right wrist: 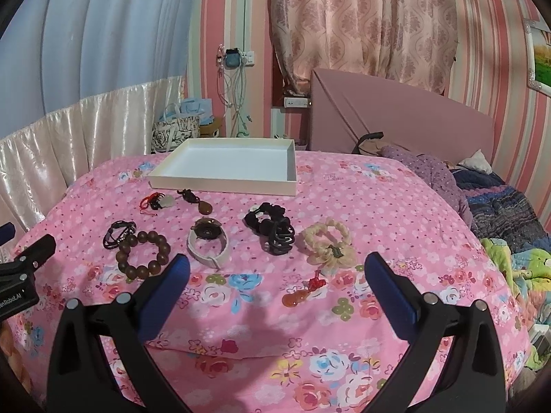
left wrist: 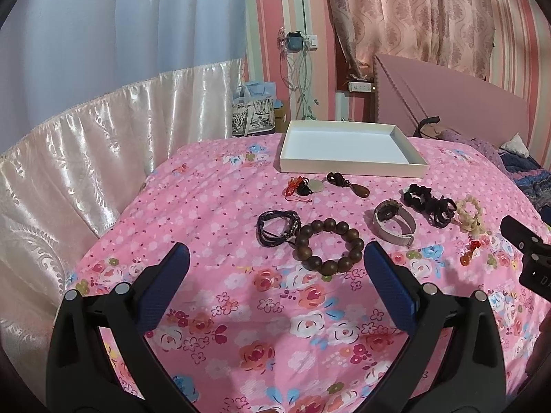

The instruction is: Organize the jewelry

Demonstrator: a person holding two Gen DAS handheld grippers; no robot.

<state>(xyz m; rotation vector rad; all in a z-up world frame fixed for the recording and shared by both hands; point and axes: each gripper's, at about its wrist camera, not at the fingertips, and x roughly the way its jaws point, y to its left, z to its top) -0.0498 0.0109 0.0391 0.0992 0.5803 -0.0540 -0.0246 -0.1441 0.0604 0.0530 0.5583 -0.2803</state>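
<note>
Jewelry lies on the pink floral bedspread in front of an empty white tray [left wrist: 351, 167] [right wrist: 224, 182]. A brown wooden bead bracelet [left wrist: 329, 248] [right wrist: 143, 254] lies beside a black cord bracelet [left wrist: 277, 227] [right wrist: 118, 234]. A watch with a pale strap [left wrist: 394, 222] [right wrist: 208, 244], black scrunchies [left wrist: 428, 203] [right wrist: 270, 229], a cream bead bracelet [left wrist: 470, 216] [right wrist: 327, 244], an orange pendant [right wrist: 299, 297] [left wrist: 468, 253], a brown pendant [left wrist: 358, 187] [right wrist: 203, 206] and a red-cord charm [left wrist: 304, 187] [right wrist: 156, 203] lie around. My left gripper [left wrist: 275, 258] is open above the wooden beads' near side. My right gripper [right wrist: 275, 268] is open near the orange pendant.
A pink headboard [right wrist: 396, 120] and piled blankets [right wrist: 499, 213] are on the right. A satin curtain [left wrist: 86, 158] hangs left of the bed. Bags [left wrist: 255, 113] and cables stand by the far wall. The bedspread [right wrist: 275, 344] extends toward me.
</note>
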